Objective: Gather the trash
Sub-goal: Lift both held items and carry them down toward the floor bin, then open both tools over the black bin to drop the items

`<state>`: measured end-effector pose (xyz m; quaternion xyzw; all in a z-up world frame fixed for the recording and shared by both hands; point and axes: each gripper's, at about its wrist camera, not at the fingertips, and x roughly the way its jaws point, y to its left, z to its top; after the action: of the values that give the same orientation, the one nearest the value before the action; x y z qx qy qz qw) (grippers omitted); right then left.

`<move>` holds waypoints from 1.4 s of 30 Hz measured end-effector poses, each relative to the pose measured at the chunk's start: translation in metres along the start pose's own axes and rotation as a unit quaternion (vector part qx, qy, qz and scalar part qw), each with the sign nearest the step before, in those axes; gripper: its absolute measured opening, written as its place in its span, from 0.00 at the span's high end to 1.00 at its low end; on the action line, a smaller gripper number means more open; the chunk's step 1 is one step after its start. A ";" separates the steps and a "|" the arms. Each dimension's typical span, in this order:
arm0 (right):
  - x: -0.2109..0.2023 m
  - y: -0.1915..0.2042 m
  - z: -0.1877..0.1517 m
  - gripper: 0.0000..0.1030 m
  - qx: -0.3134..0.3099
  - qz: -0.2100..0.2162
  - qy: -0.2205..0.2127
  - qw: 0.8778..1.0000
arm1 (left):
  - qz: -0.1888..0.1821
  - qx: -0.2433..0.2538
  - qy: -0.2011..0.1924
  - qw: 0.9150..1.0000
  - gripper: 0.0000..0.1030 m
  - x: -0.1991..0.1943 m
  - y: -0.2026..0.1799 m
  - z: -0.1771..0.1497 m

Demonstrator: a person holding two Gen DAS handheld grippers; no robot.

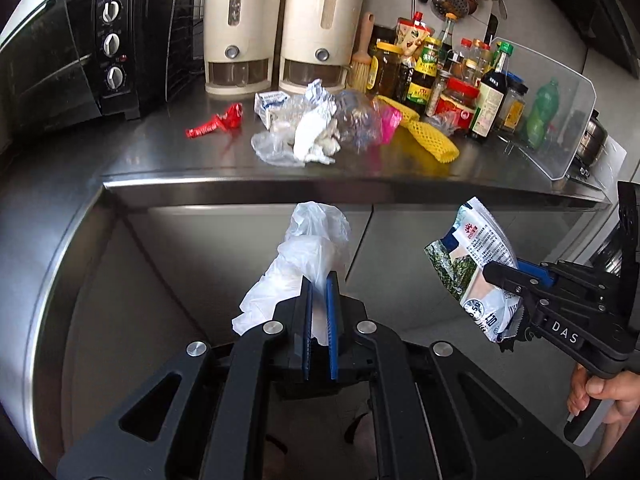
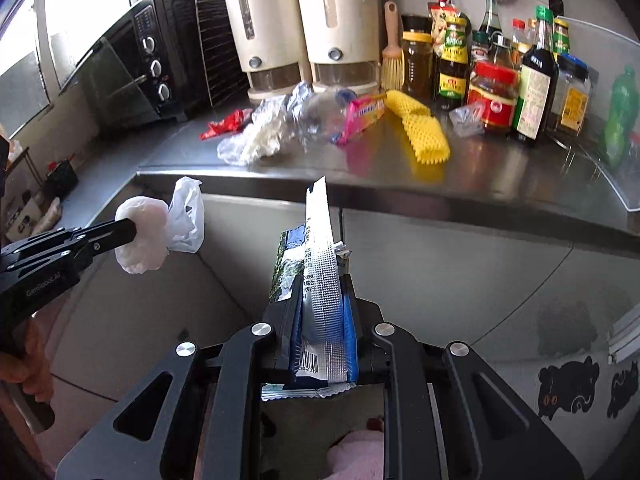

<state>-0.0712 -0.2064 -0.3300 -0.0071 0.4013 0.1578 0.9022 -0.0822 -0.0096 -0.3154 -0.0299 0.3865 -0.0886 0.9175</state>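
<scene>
Holding: you have trash pinched in both tools, each below the front edge of the worktop (image 1: 360,184).
Left tool (image 1: 320,280): pressed together on a white plastic bag (image 1: 308,248), which bunches up out of the blue pads in front of the cabinet doors under the worktop.
Right tool (image 2: 320,300): pinching a printed snack packet (image 2: 316,264), its silver sealed edge standing upright between the pads, also below the worktop's edge.
Your hands: fingers (image 1: 600,392) of your right hand wrap the right tool's handle, to the right of the left tool.
Trash on the worktop: a red wrapper (image 1: 218,122), a small white carton (image 1: 270,104), clear film with crumpled white paper (image 1: 312,140), a crushed clear bottle (image 1: 356,118), a pink wrapper (image 2: 362,114) and yellow foam netting (image 1: 428,136) lie in a loose pile at mid-depth.
Behind the pile: two cream dispensers (image 1: 280,24) at the back of the worktop.
Left end of the worktop: a black toaster oven (image 1: 88,48).
Right part of the worktop: sauce bottles and jars (image 1: 452,76), crowded together.
</scene>
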 end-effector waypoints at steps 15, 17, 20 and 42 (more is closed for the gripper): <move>0.157 -0.021 -0.083 0.82 0.058 0.020 0.119 0.991 | -0.028 0.003 0.105 0.994 0.95 0.156 0.019 -0.089; 0.174 -0.026 -0.088 0.82 0.077 0.027 0.130 0.988 | -0.028 0.003 0.123 0.992 0.95 0.177 0.020 -0.096; 0.200 -0.032 -0.094 0.82 0.097 0.029 0.145 0.984 | -0.032 -0.004 0.149 0.988 0.95 0.205 0.024 -0.104; 0.324 -0.061 -0.109 0.78 0.174 0.025 0.262 0.949 | -0.032 -0.030 0.269 0.962 0.88 0.319 0.031 -0.140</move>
<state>0.0714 -0.1896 -0.6460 0.1194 0.6446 0.1009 0.7484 0.0408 -0.0363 -0.6420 -0.0445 0.6201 -0.1108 0.7754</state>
